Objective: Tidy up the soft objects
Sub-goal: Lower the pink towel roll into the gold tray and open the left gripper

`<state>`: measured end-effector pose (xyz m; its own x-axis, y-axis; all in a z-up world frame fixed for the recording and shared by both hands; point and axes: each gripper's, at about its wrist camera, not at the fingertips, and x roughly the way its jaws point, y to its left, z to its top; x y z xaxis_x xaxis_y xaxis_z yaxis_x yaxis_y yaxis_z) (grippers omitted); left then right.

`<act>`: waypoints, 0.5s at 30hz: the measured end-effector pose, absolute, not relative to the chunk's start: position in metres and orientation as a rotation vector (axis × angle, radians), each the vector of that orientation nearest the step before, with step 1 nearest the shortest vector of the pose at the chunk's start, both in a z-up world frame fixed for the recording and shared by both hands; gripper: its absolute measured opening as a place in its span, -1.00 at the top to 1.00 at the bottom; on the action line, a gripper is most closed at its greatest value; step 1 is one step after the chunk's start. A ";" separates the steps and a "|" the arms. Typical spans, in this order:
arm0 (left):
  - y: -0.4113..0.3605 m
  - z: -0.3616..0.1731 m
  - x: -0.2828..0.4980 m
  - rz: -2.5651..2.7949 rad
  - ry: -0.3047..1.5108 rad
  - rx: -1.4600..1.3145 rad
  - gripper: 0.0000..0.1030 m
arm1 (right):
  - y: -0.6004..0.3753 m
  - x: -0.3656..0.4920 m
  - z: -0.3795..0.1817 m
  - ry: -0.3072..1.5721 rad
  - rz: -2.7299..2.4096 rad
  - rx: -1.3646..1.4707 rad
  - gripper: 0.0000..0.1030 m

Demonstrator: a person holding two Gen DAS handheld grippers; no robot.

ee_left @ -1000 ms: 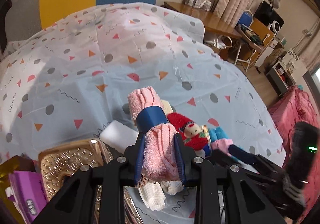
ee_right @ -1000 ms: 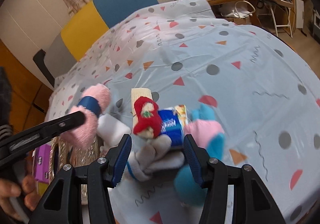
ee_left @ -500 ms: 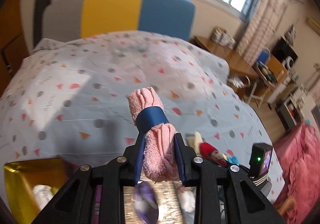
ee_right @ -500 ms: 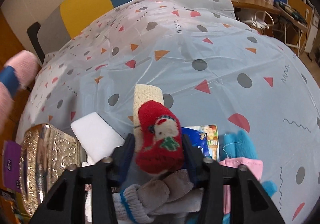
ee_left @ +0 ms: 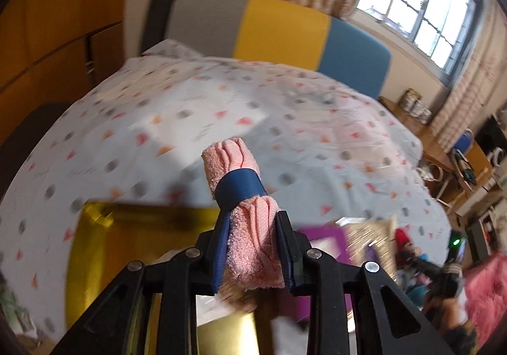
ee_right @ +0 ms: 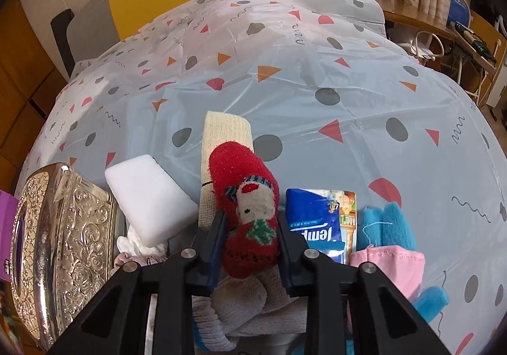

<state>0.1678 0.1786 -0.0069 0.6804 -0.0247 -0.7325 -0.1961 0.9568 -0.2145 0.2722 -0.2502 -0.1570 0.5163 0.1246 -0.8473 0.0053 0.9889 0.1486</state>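
The left gripper (ee_left: 252,248) is clamped on a rolled pink towel (ee_left: 245,206) bound with a blue band (ee_left: 240,188); the roll sticks up and forward from between the jaws, above a gold box (ee_left: 95,228) that sits on the patterned bedcover (ee_left: 285,139). Much of that view is smeared, so what lies inside the box cannot be made out. The right gripper (ee_right: 252,234) points down at a heap of soft things near the front of the bed, and its jaws are closing on a red Christmas sock (ee_right: 245,196), with both blue pads against the sock's sides. The sock lies on top of a cream bandage roll (ee_right: 223,139) and some grey knitted socks (ee_right: 250,301). Just to its left is a white sponge block (ee_right: 147,196), and beyond that an embossed silver tissue box (ee_right: 60,241). To the sock's right lie a blue tissue packet (ee_right: 320,222), a blue fuzzy glove (ee_right: 388,225) and a pink cloth (ee_right: 393,269).
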 end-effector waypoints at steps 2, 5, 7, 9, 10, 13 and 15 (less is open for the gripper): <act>0.195 -0.024 0.146 0.131 0.840 -0.291 0.44 | -0.249 0.272 -0.158 1.028 0.074 0.134 0.45; 0.216 -0.051 0.115 0.163 0.882 -0.322 0.44 | -0.247 0.271 -0.159 1.030 0.080 0.120 0.45; 0.226 -0.067 0.099 0.182 0.900 -0.342 0.44 | -0.245 0.270 -0.160 1.031 0.081 0.108 0.45; 0.231 -0.081 0.084 0.196 0.920 -0.358 0.44 | -0.243 0.269 -0.160 1.028 0.079 0.092 0.45; 0.231 -0.089 0.076 0.191 0.933 -0.357 0.45 | -0.242 0.269 -0.161 1.027 0.079 0.083 0.45; 0.224 -0.098 0.071 0.149 0.944 -0.350 0.60 | -0.240 0.268 -0.161 1.026 0.079 0.064 0.45; 0.216 -0.095 0.075 0.115 0.927 -0.343 0.60 | -0.239 0.267 -0.162 1.024 0.078 0.052 0.45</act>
